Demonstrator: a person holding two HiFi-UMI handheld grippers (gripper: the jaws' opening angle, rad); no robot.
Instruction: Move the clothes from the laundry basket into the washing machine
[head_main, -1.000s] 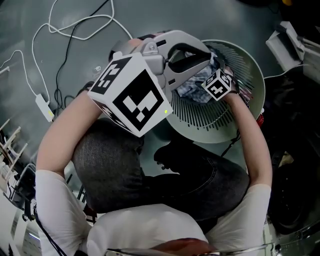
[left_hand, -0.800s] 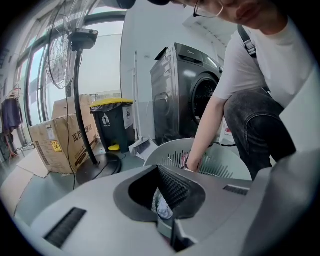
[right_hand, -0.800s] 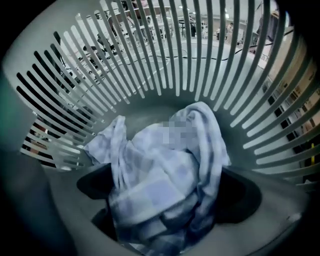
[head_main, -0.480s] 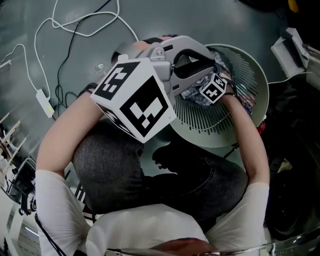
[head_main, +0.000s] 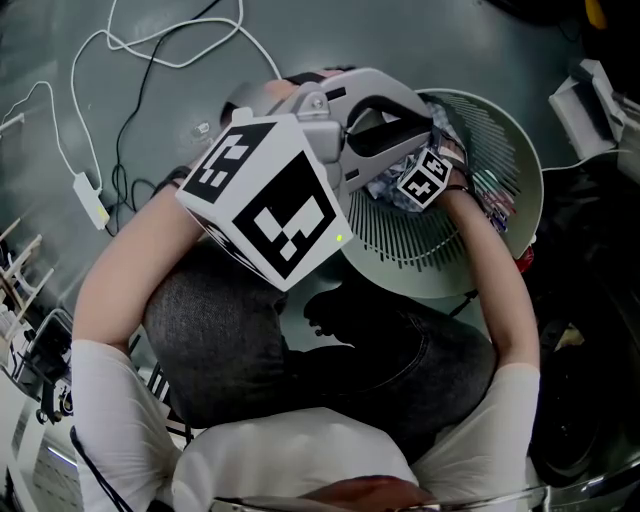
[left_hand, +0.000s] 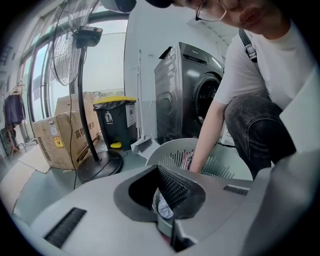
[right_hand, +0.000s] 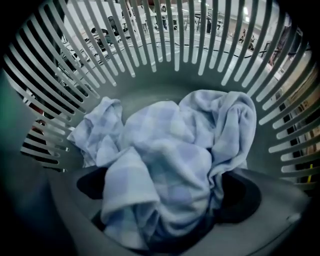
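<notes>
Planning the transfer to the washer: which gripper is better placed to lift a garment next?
Probably right. The right gripper is inside the laundry basket with the blue checked cloth between its fingers; the left gripper is outside it.

Daylight from the windows (left_hand: 107, 60) glares behind the fan (left_hand: 65, 45); that wide-angle view bows and blackens at its edges. The head view is dim, with a dark shadow on the floor (head_main: 180, 100). The checked cloth (right_hand: 170, 170) looks soft, bluish and vignetted.

laundry basket (head_main: 523, 170) — top open, slatted wall all round | checked cloth (right_hand: 170, 165) heaped on its floor | forearm (head_main: 490, 270) crosses near rim
</notes>
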